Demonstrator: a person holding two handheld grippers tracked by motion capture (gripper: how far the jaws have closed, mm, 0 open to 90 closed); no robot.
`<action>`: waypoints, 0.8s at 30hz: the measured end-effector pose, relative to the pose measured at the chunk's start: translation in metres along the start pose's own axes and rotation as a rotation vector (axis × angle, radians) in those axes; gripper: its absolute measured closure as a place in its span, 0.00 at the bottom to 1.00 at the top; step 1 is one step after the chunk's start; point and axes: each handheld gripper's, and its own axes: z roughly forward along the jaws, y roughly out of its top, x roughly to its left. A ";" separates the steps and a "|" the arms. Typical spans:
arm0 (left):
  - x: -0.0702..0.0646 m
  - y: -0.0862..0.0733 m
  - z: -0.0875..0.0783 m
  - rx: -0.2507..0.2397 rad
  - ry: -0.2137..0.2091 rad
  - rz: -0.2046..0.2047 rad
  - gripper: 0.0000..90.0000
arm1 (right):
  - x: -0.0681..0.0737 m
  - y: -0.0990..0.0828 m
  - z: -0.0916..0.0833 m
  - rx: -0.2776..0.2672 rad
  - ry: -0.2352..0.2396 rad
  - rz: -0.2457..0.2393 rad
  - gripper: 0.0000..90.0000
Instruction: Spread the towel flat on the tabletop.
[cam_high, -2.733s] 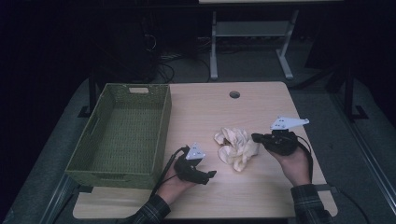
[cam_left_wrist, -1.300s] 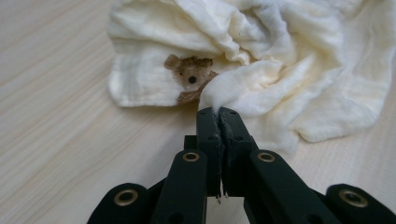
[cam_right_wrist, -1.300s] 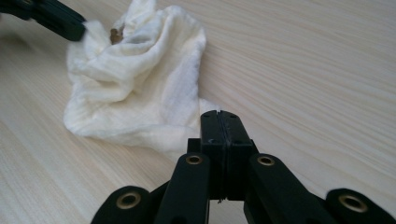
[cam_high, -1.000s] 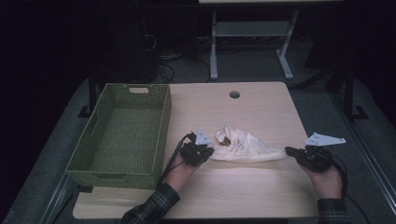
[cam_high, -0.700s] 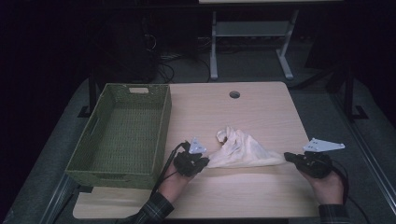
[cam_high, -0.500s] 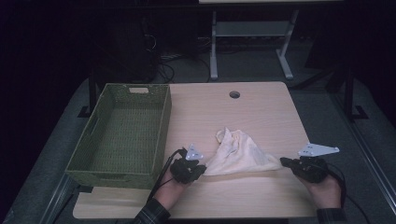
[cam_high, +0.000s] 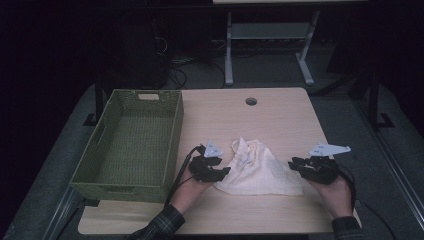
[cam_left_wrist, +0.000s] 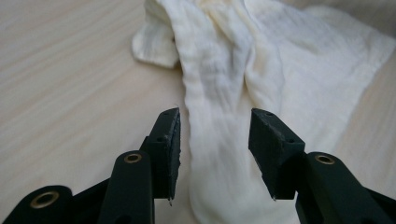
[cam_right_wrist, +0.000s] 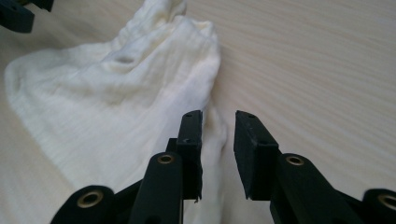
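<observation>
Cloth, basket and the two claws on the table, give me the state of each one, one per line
cloth: spread out, rumpled, flat on the table, not gripped
left claw: jaws have just been opening, apart, a fold of cloth between them, pads off it
right claw: jaws have just been opening, a narrow gap, at the cloth's corner, no grip
basket: upright, empty

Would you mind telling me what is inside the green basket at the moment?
The green basket holds nothing that shows: its woven floor lies bare in the high view. The near wall hides a thin strip of that floor. The cream cloth lies on the table beside it.
</observation>
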 end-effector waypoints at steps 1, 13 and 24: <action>0.002 0.004 0.005 -0.003 -0.003 -0.002 0.59 | -0.003 0.003 0.004 0.000 -0.003 0.005 0.80; 0.020 0.043 0.055 -0.028 -0.022 -0.040 0.59 | -0.019 0.030 0.045 -0.002 0.025 0.024 0.79; 0.024 0.050 0.068 0.012 -0.040 -0.017 0.99 | -0.019 0.030 0.053 0.015 0.037 0.027 0.79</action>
